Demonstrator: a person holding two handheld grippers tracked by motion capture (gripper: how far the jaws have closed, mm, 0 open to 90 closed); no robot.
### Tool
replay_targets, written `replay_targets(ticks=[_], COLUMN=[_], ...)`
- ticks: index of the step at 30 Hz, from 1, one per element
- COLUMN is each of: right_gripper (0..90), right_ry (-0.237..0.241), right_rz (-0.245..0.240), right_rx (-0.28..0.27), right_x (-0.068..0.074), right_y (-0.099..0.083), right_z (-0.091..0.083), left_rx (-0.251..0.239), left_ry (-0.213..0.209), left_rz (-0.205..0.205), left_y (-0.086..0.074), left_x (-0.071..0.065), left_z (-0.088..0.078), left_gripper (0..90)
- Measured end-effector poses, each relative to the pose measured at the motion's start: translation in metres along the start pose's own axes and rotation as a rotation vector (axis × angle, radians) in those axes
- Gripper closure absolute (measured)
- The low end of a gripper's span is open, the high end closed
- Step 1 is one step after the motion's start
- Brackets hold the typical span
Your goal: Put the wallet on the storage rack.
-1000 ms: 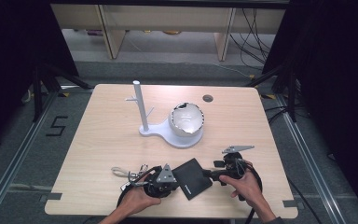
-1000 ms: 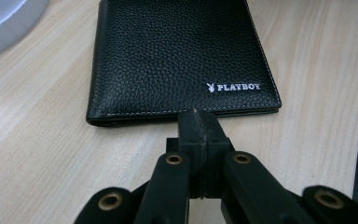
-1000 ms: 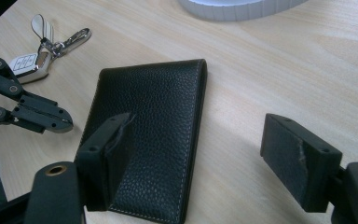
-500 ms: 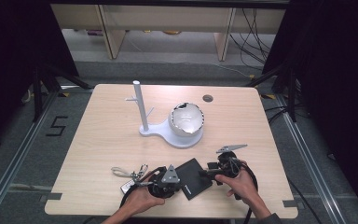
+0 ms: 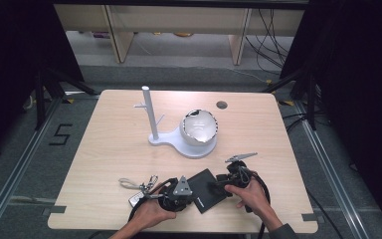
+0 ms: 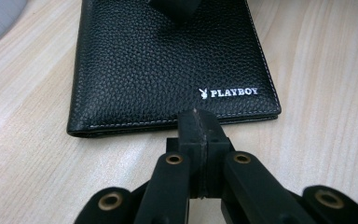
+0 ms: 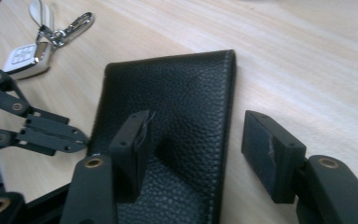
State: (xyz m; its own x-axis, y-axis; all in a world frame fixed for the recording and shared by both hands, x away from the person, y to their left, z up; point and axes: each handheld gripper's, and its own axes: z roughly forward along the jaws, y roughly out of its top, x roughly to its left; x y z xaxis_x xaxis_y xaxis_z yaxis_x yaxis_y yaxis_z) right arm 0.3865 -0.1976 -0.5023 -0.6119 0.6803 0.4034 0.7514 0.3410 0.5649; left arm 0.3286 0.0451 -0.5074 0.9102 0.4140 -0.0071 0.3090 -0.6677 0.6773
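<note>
A black leather wallet (image 5: pixel 207 189) lies flat on the wooden table (image 5: pixel 109 149), close to the near edge and a little right of its middle. Its grained cover carries a small white logo and the word PLAYBOY near one corner, plain in the left gripper view (image 6: pixel 177 65).

The left gripper (image 6: pixel 199 133) has its jaws pressed together with nothing between them; their joined tip sits at the wallet's near edge, just at or over the stitched border, and whether it touches the leather cannot be told. In the high view this gripper (image 5: pixel 181 193) lies at the wallet's left side, held by the person's left hand (image 5: pixel 151 215).

The right gripper (image 7: pixel 205 149) is spread wide. One jaw stands over the wallet's cover, the other over bare wood just past the folded edge, so that edge lies between them. The right hand (image 5: pixel 252 195) holds it at the wallet's right side.

A car key fob on a ring with a clip (image 7: pixel 37 46) lies on the table left of the left gripper, near the same edge. Further back, around the table's middle, stands a white stand with an upright post (image 5: pixel 151 119) and a white bowl-like shell (image 5: pixel 199 127) on its base. A small round hole (image 5: pixel 222 105) sits near the far edge.
</note>
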Motion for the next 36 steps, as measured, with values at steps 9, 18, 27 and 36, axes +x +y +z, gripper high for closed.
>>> replay_targets(ticks=[9,18,27,36], right_gripper=[46.8,64.0,73.1,77.0], right_ry=[0.063,0.188,0.203,0.217], right_rz=[0.124,0.189,0.148,0.179], right_rx=[-0.038,-0.078,-0.075,-0.039], right_x=[-0.003,0.003,0.005,0.009], right_y=[-0.004,-0.005,-0.002,0.002], right_z=[0.001,0.001,-0.005,-0.008], left_rx=[-0.004,-0.016,-0.014,-0.013], left_ry=[0.023,0.013,0.019,0.033], left_rz=[0.019,0.017,0.026,0.034], left_y=[0.0,-0.001,-0.001,-0.002], left_x=[-0.003,-0.004,-0.005,-0.005], left_z=[0.001,0.001,0.0,0.0], left_gripper=[89.5,89.5,89.4,89.0])
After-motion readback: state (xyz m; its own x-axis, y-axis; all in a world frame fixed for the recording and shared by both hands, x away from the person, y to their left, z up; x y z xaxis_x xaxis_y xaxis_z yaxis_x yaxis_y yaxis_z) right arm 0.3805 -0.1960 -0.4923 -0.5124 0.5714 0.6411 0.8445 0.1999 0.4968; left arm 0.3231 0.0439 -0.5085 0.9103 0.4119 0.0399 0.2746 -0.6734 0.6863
